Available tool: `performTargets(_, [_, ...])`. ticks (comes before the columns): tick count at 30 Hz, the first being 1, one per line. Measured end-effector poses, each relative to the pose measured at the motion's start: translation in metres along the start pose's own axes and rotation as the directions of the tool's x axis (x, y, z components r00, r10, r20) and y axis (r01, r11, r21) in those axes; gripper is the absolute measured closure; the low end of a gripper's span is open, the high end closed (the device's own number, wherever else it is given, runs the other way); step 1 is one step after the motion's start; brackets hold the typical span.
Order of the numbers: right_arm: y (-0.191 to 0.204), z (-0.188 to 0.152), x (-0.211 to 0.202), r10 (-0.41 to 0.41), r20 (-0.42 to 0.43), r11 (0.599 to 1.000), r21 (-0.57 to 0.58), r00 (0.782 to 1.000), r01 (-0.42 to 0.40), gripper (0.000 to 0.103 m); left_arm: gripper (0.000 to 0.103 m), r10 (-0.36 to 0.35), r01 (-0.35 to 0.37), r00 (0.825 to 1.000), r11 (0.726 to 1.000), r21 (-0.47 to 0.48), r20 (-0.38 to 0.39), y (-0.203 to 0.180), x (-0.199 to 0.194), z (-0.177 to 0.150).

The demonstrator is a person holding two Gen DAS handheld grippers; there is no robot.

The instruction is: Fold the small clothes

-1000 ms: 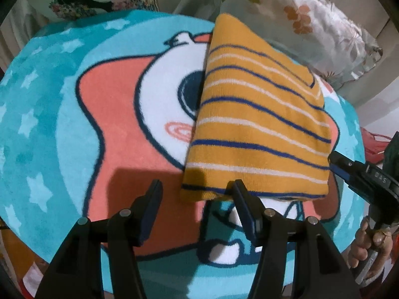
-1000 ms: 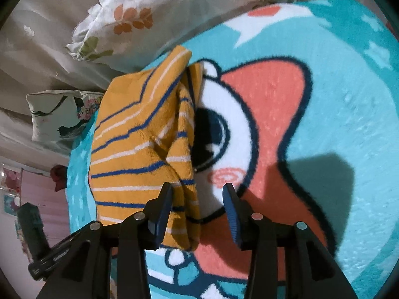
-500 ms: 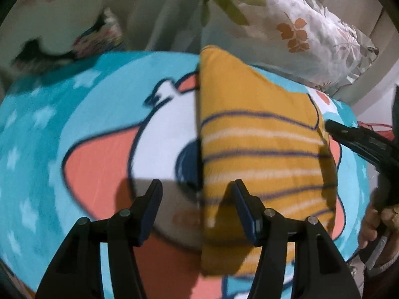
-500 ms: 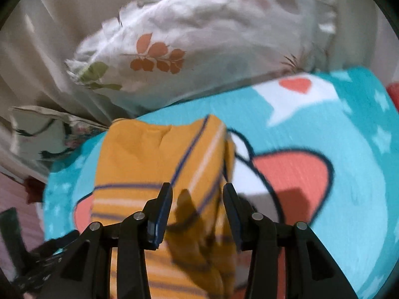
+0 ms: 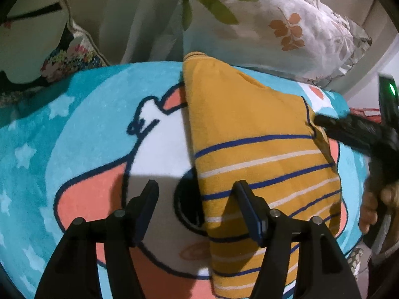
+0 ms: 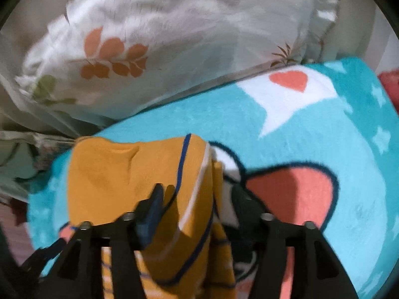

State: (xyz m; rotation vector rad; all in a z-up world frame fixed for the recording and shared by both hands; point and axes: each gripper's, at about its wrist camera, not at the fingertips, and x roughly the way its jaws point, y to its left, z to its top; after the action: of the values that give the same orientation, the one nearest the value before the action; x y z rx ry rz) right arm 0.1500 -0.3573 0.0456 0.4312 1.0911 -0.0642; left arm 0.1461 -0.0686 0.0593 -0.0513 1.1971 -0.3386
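A mustard-yellow garment with blue and white stripes point(image 5: 249, 134) lies folded on the teal cartoon blanket point(image 5: 74, 124). My left gripper point(image 5: 197, 199) hovers over the garment's left edge. Its jaws are opening; the edge runs between them and the pads do not press on it. At the garment's far right corner, the right gripper point(image 5: 349, 129) reaches in. In the right wrist view, the garment point(image 6: 112, 174) has its thick folded edge between the fingers of my right gripper point(image 6: 197, 196), whose jaws are opening and stand clear of the cloth.
A white pillow with leaf print point(image 5: 274, 25) lies just behind the garment. A second pillow with a dark print point(image 5: 37, 49) is at the back left. A person's hand point(image 5: 374, 204) holds the right gripper's handle. Something red point(image 6: 389, 84) lies past the blanket's right side.
Both grippers have travelled along the garment from its hem toward the pillow end. Both pairs of jaws stand wider, the right one markedly. The garment stays folded on the blanket.
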Motion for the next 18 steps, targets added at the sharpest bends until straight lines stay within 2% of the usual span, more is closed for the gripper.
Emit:
performTargets(5, [-0.024,-0.029,-0.008,0.096,-0.034,0.994,0.054,0.995,-0.094,0.032,0.035,-0.108,0.107,0.994,0.993,-0.039,-0.015,0.009,0.008,-0.002])
performTargets(7, [-0.03,-0.042,-0.006,0.136,-0.04,0.989,0.065,0.99,-0.133,0.03,0.035,-0.17,0.169,0.985,0.985,-0.045,-0.032,0.007,0.012,-0.004])
performTargets(8, [-0.033,-0.047,-0.004,0.151,-0.036,0.986,0.073,0.988,-0.148,0.028,0.034,-0.229,0.227,0.972,0.973,-0.042,-0.044,0.003,0.016,-0.006])
performTargets(10, [-0.041,-0.053,0.0,0.198,-0.027,0.975,0.111,0.98,-0.194,0.026,0.028,-0.292,0.29,0.954,0.957,-0.027,-0.068,-0.005,0.022,-0.009])
performTargets(11, [-0.044,-0.054,0.002,0.217,-0.026,0.969,0.126,0.976,-0.212,0.025,0.017,-0.303,0.303,0.95,0.953,-0.009,-0.071,-0.013,0.027,-0.012])
performTargets(12, [-0.048,-0.055,0.006,0.242,-0.022,0.961,0.143,0.97,-0.236,0.025,0.013,-0.307,0.308,0.949,0.951,-0.005,-0.071,-0.017,0.03,-0.014])
performTargets(14, [-0.055,-0.054,0.016,0.291,-0.024,0.942,0.183,0.957,-0.282,0.022,0.013,-0.321,0.32,0.943,0.947,-0.019,-0.094,-0.023,0.038,-0.018])
performTargets(16, [-0.061,-0.055,0.021,0.344,0.013,0.916,0.217,0.939,-0.338,0.019,0.025,-0.322,0.319,0.942,0.947,-0.046,-0.1,-0.022,0.039,-0.02])
performTargets(18, [-0.062,-0.054,0.023,0.388,0.009,0.894,0.238,0.922,-0.379,0.022,0.059,-0.33,0.324,0.939,0.943,-0.075,-0.093,-0.016,0.034,-0.018])
